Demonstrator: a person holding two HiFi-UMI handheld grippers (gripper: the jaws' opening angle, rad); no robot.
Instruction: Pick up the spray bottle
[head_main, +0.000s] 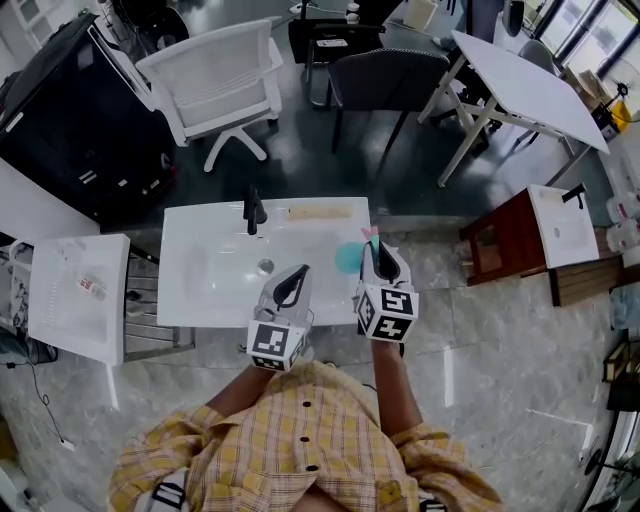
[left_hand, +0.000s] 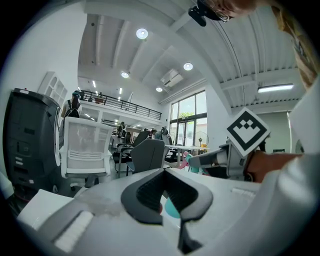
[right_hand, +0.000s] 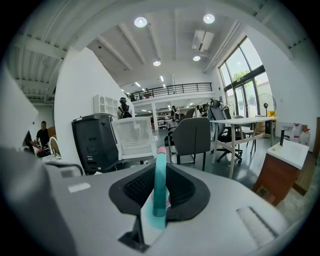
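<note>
Above white sink (head_main: 210, 262), right claw (head_main: 379, 252) clamped on teal spray bottle (right_hand: 159, 185), left claw (head_main: 296, 276) parted, empty

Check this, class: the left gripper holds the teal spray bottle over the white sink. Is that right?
Not quite. The right gripper holds the teal spray bottle over the white sink, as the right gripper view shows; the left gripper holds nothing.
</note>
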